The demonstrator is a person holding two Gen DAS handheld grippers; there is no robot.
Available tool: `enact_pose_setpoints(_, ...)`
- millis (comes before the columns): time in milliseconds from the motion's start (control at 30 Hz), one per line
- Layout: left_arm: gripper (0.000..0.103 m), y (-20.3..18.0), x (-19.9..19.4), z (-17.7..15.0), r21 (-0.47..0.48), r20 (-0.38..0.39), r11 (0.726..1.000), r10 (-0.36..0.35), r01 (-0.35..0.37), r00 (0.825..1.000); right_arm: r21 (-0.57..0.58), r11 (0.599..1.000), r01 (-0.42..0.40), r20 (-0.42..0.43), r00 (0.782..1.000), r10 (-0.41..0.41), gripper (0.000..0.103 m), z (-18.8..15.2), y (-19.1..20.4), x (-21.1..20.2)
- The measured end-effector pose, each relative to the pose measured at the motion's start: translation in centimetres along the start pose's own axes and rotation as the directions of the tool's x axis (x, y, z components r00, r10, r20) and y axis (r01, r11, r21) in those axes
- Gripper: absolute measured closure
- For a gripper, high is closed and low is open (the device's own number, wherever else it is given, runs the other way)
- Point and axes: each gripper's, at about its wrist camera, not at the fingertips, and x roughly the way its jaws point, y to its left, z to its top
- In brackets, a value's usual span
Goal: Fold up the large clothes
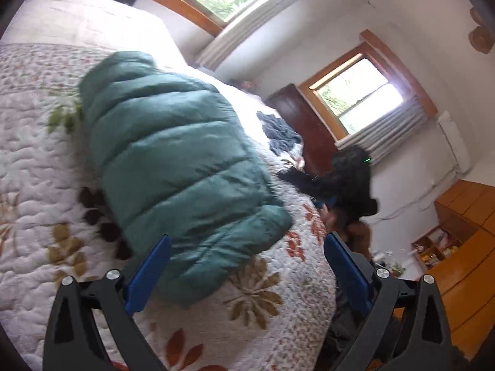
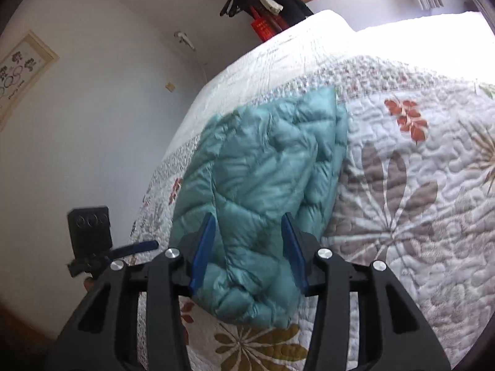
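jacket (image 1: 182, 167) — motion-blurred, quilt (image 1: 37, 160) beneath hidden

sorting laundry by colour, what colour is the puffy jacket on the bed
Teal green, quilted in horizontal bands. The puffy jacket shows best in the left wrist view.

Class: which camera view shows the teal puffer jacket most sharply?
The right wrist view: the teal puffer jacket fills the centre, its quilting crisp. The left wrist view shows the jacket folded on the quilt, but blurred.

No readable text anywhere (framed wall picture (image 2: 21, 74) and red hanging tag (image 2: 263, 29) too blurred).
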Motion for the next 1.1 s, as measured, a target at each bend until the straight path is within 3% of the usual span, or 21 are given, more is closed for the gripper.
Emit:
enact_pose_setpoints(100,0.004,3.1,1.0,-0.3,-0.093,-0.035,0.995,0.02,-0.023,0.999,-0.003,0.999,-0.041,-0.017,0.999,0.041,0.059,3.3,1.0,1.6)
enact_pose_setpoints(200,0.004,4.5,2.5,-0.8,-0.13,-0.065,0.991,0.011,-0.02,0.998,0.003,0.999,-0.032,-0.074,0.997,0.032,0.059,5.1,1.2,5.2)
enact_pose_setpoints(367,0.004,4.8,4.6,-0.6,-0.127,-0.123,0.991,0.029,-0.044,0.992,0.013,0.995,0.102,-0.14,0.985,-0.099,0.064,4.6,-1.9,8.7)
enact_pose_setpoints(467,0.004,4.5,5.3,-0.4,-0.102,-0.151,0.994,0.027,-0.042,0.988,0.079,0.996,0.033,-0.126,0.992,-0.023,0.063,4.6,-3.2,7.4)
enact_pose_setpoints(500,0.004,4.6,5.4,-0.3,-0.099,-0.153,0.994,0.026,-0.042,0.988,0.102,0.995,0.015,-0.104,0.995,-0.004,0.058,5.0,-3.8,6.7)
enact_pose_setpoints(567,0.004,4.7,5.4,-0.2,-0.106,-0.156,0.994,0.02,-0.037,0.988,0.176,0.984,0.02,-0.078,0.997,-0.007,0.036,6.0,-5.7,5.5)
enact_pose_setpoints(600,0.004,4.9,5.4,-0.1,-0.109,-0.154,0.993,0.017,-0.034,0.988,0.214,0.977,0.021,-0.084,0.996,-0.003,0.017,6.1,-6.5,5.1)
enact_pose_setpoints(633,0.004,5.0,5.5,-0.1,-0.113,-0.151,0.993,0.015,-0.032,0.988,0.255,0.967,-0.003,-0.099,0.995,0.029,0.012,6.2,-7.5,5.2)
enact_pose_setpoints(767,0.004,5.9,4.9,-0.4,-0.139,-0.142,0.99,-0.01,-0.01,0.99,0.354,0.925,-0.14,-0.168,0.963,0.211,0.011,5.9,-10.0,6.7)
enact_pose_setpoints(933,0.004,6.7,4.2,-0.6,-0.168,-0.132,0.986,-0.037,0.014,0.99,0.356,0.921,-0.16,-0.246,0.934,0.257,0.008,5.1,-11.1,9.3)
enact_pose_setpoints(1100,0.004,6.4,4.7,-0.4,-0.173,-0.134,0.984,-0.058,0.034,0.989,0.375,0.905,-0.201,-0.257,0.915,0.31,0.008,4.4,-12.1,10.8)
